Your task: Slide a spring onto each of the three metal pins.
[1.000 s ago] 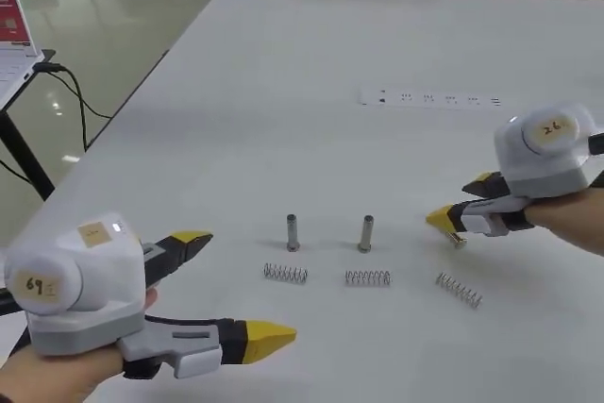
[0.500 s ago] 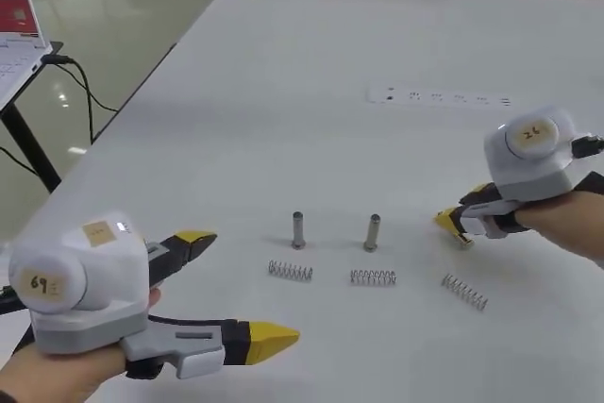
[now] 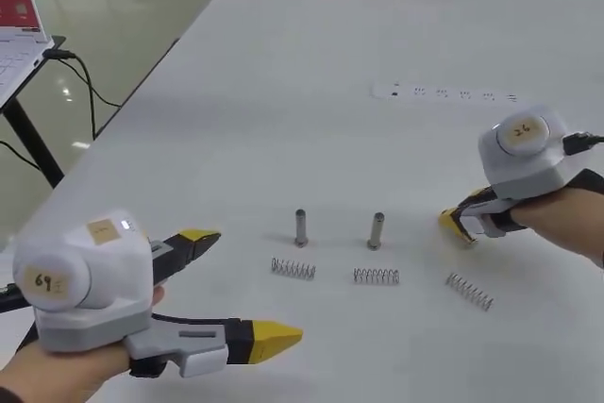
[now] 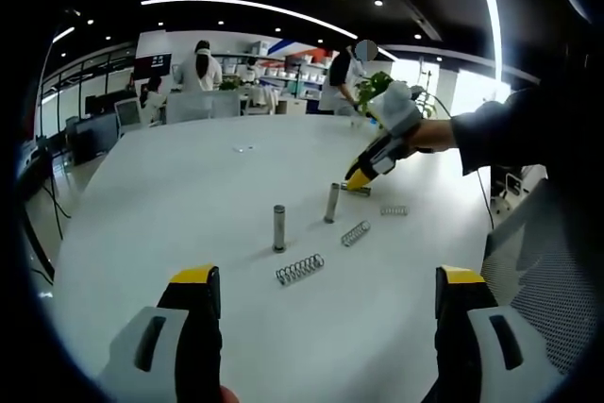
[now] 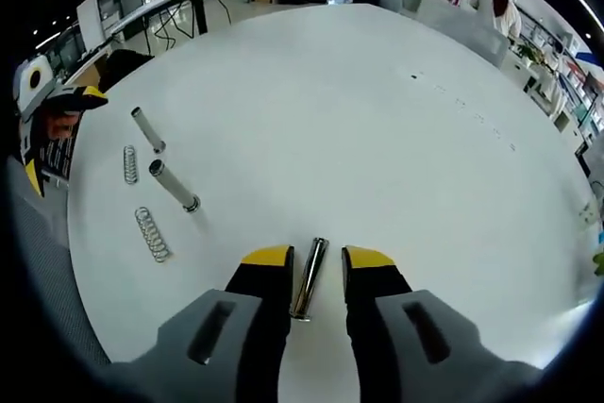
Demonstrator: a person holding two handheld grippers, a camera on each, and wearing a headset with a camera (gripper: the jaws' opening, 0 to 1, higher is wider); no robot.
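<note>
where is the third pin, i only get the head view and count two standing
Observer: In the right gripper view, the third metal pin sits between the right gripper's jaws.
Operator: clamped on it or not
Observer: Not clamped as far as that view shows. A strip of the table is visible between the pin and one jaw.

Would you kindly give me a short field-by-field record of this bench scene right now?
Upright pins: left pin and middle pin, both bare
Third pin: between the right gripper fingers, grip unclear
Springs: left spring, middle spring and right spring, lying loose on the table
Left gripper: open, empty
</note>
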